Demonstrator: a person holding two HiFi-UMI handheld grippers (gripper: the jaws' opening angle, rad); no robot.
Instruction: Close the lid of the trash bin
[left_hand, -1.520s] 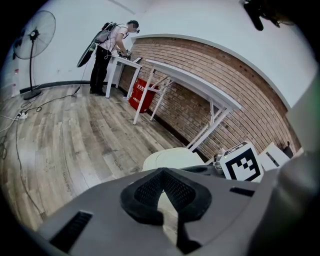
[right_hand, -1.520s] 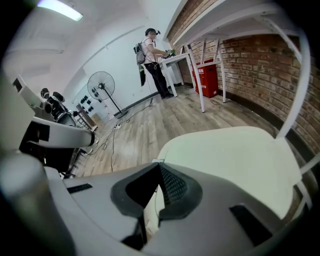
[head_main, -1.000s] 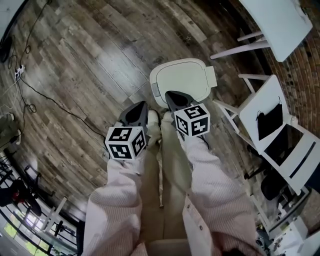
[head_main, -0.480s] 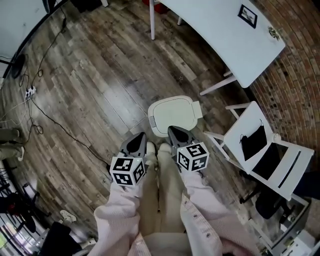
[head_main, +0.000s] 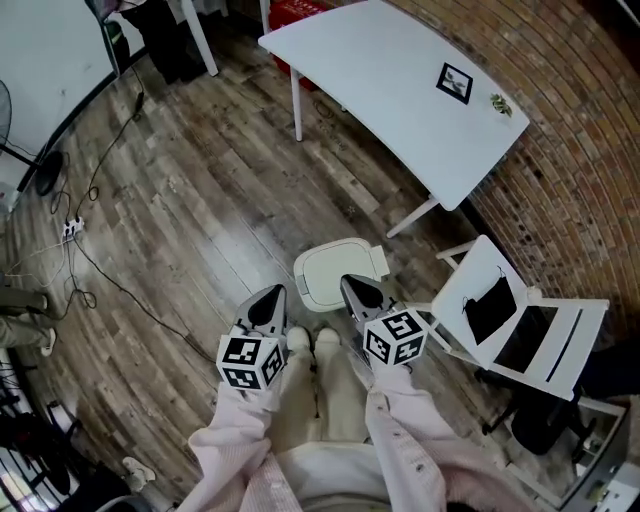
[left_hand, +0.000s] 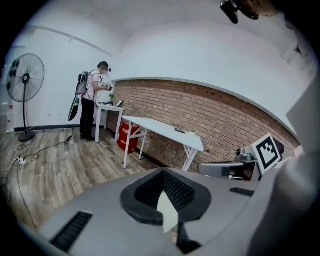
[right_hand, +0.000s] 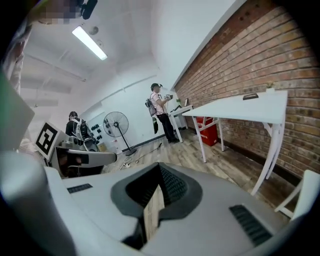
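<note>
The white trash bin (head_main: 335, 268) stands on the wooden floor just ahead of the person's shoes, with its lid lying flat and closed. In the head view both grippers hang well above it, apart from it, side by side. My left gripper (head_main: 271, 294) is over the floor to the bin's left, its jaws together with nothing between them. My right gripper (head_main: 353, 287) is over the bin's near right edge, also shut and empty. The left gripper view shows the closed tips of the left gripper (left_hand: 166, 218) aimed across the room. The right gripper view shows the right gripper (right_hand: 149, 212) likewise.
A white table (head_main: 400, 90) stands beyond the bin before a brick wall. At the right, a white folding chair (head_main: 515, 320) carries a black item. Cables (head_main: 95, 265) trail over the floor at left. A fan (left_hand: 22, 80) and a person (left_hand: 92, 95) are far off.
Both grippers have risen away from the bin, still shut. The head view has lifted too, so the bin looks smaller and farther. The lid stays closed.
</note>
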